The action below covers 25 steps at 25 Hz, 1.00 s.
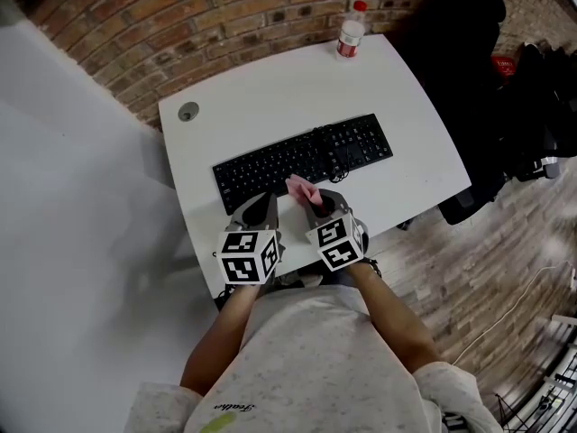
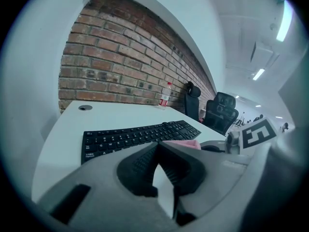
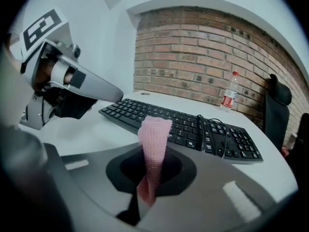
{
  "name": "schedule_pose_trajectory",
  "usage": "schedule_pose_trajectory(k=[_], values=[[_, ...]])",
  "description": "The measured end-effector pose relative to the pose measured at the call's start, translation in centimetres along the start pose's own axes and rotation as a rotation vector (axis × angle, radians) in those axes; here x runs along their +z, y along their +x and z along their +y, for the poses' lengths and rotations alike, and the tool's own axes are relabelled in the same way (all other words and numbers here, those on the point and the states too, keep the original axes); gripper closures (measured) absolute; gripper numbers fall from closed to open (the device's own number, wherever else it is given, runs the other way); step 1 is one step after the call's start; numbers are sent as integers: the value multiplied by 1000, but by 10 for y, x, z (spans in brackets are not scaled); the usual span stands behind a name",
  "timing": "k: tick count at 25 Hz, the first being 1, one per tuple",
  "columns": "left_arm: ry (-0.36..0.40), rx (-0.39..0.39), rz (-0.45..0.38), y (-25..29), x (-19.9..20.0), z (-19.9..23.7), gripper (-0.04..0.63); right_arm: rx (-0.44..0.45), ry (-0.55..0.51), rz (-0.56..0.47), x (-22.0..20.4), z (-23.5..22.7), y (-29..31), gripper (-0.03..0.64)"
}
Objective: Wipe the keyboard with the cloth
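The right gripper has its jaws pinched on a pink knitted cloth. The cloth stands up as a narrow roll, and its lower end is hidden between the jaws. In the head view it sits at the 6 o'clock edge of the black keyboard; whether it touches the keys cannot be told. The left gripper, at the cloth's 9 o'clock, has its tips pressed together on nothing. On the white desk, a water bottle stands at the keyboard's 1 o'clock, its label too small to read.

Wall: red brick
Desk: white, against the brick
Chair: black, beside desk
Floor: grey wood planks
Light: ceiling strips
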State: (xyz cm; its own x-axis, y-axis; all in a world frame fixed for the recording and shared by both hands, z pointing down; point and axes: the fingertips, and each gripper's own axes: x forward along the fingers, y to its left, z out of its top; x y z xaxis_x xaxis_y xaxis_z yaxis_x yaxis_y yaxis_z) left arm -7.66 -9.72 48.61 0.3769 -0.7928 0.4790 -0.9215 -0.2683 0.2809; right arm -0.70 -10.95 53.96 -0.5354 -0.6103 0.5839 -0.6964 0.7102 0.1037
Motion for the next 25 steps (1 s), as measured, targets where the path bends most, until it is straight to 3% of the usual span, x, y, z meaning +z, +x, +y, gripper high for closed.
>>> schedule_pose_trajectory(k=[25], values=[[52, -78, 46, 79, 17, -76, 603, -70, 151, -5, -42, -110, -36, 592]])
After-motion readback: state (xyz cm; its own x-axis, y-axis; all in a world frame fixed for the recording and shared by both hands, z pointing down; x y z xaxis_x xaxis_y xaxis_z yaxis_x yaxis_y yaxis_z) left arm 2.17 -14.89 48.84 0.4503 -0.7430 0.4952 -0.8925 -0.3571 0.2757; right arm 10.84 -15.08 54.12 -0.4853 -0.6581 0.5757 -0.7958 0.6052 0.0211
